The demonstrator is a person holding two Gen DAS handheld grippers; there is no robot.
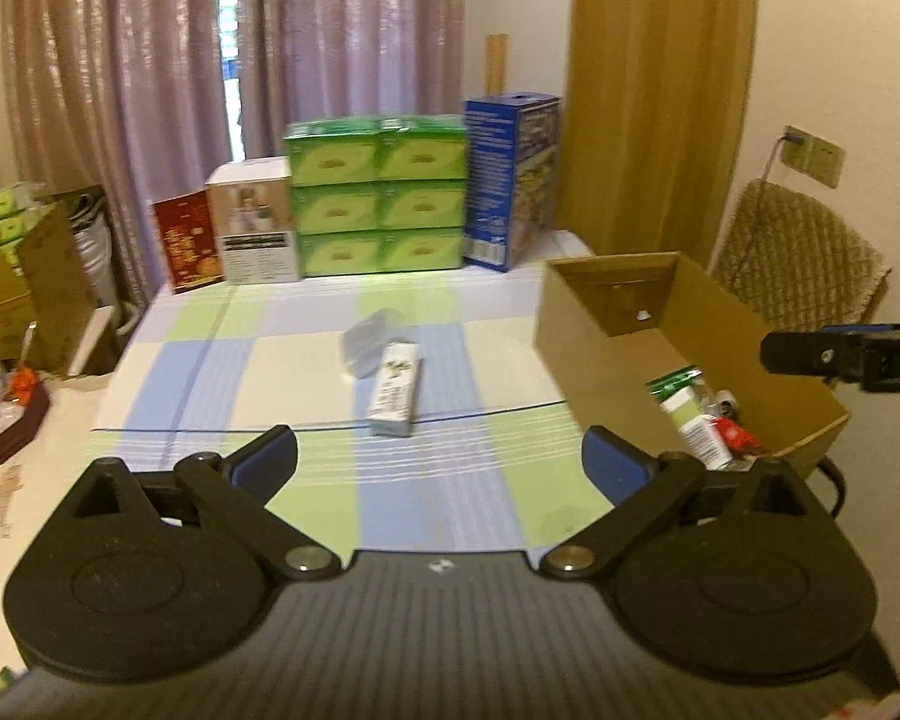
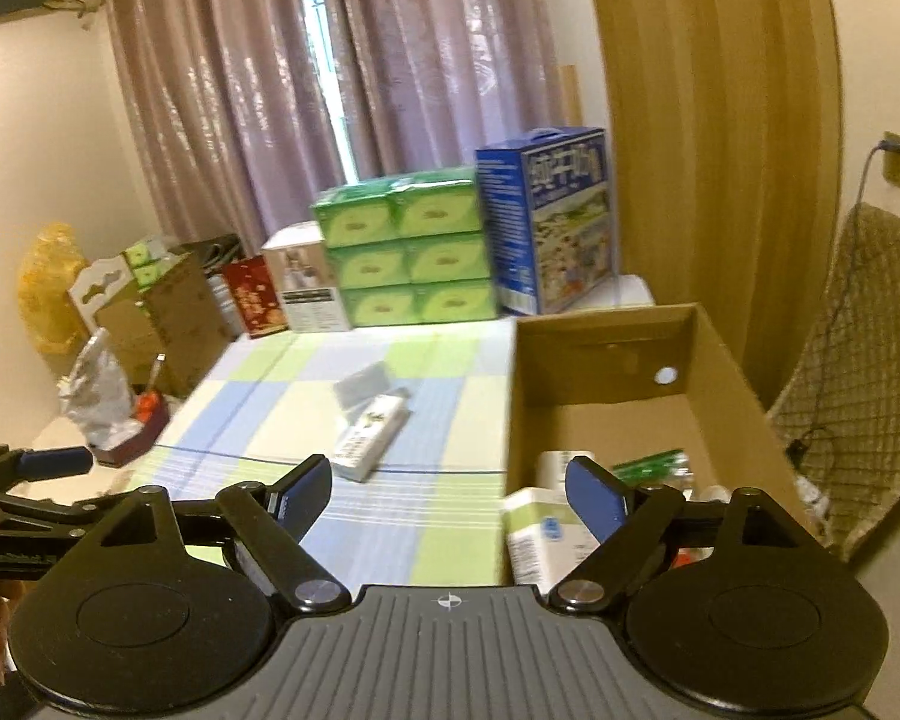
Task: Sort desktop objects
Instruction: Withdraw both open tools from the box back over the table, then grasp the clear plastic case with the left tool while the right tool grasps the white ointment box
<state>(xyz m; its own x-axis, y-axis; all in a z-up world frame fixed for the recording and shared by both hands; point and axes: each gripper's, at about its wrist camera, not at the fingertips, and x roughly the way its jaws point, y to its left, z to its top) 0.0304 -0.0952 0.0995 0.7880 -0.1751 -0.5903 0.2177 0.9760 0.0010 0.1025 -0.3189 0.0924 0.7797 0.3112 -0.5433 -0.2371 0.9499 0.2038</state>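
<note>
A white and green carton (image 1: 396,389) lies in the middle of the checked tablecloth (image 1: 306,360), with a clear plastic case (image 1: 368,341) just behind it. Both show in the right wrist view, the carton (image 2: 369,437) and the case (image 2: 363,387). An open cardboard box (image 1: 576,354) at the right holds several small packages (image 1: 693,417); it also shows in the right wrist view (image 2: 570,384). My left gripper (image 1: 441,465) is open and empty, above the cloth short of the carton. My right gripper (image 2: 447,495) is open and empty, over the box's near left corner.
Stacked green tissue boxes (image 1: 378,210), a blue carton (image 1: 510,180), a white box (image 1: 255,222) and a red card (image 1: 186,246) line the table's far edge. Cardboard boxes (image 1: 36,276) stand left of the table. A woven chair (image 1: 804,252) stands right of the box.
</note>
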